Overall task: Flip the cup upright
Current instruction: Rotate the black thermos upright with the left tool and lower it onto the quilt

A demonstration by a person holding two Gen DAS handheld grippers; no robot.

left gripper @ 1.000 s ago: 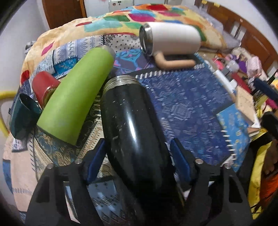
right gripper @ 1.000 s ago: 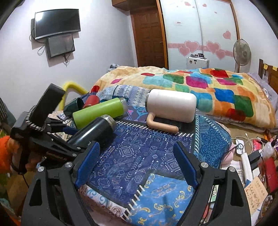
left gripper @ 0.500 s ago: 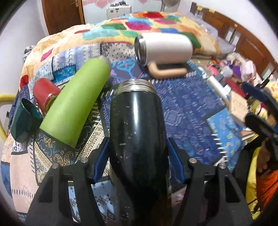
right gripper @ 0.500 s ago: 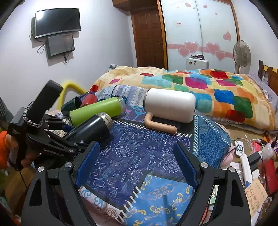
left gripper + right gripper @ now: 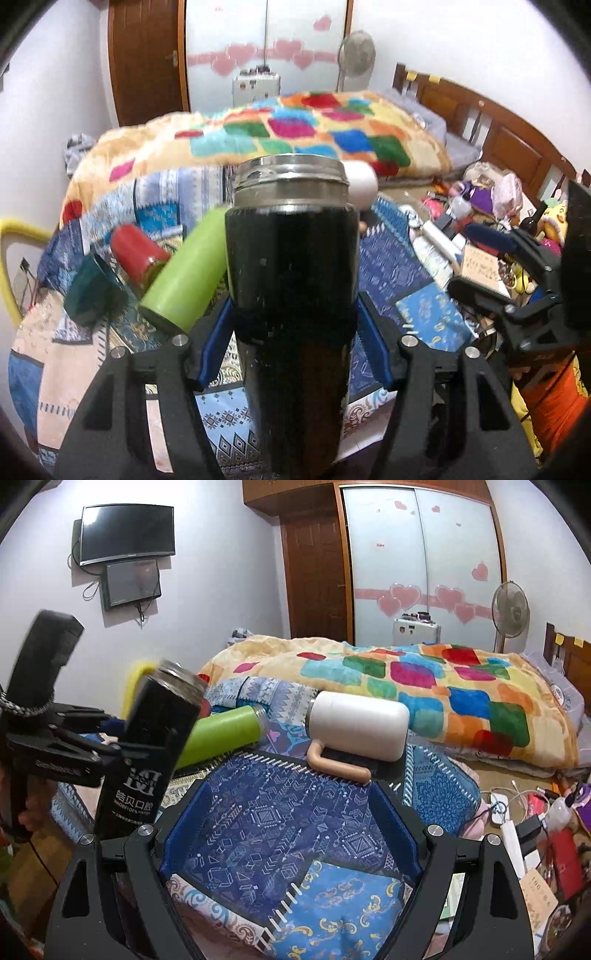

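Note:
My left gripper is shut on the black cup, a tall black flask with a steel threaded mouth. The cup is lifted off the patterned blue cloth and stands nearly upright, mouth up, leaning slightly. In the right wrist view the black cup shows at the left, held by the left gripper. My right gripper is open and empty, low over the blue cloth.
A green flask, a red cup and a dark teal cup lie on their sides at the left. A white jug with a tan handle lies behind. A colourful blanket covers the bed; clutter lies at the right.
My left gripper closed on the black cup, lifted it off the cloth and tilted it from lying to nearly upright. The right gripper stayed almost still.

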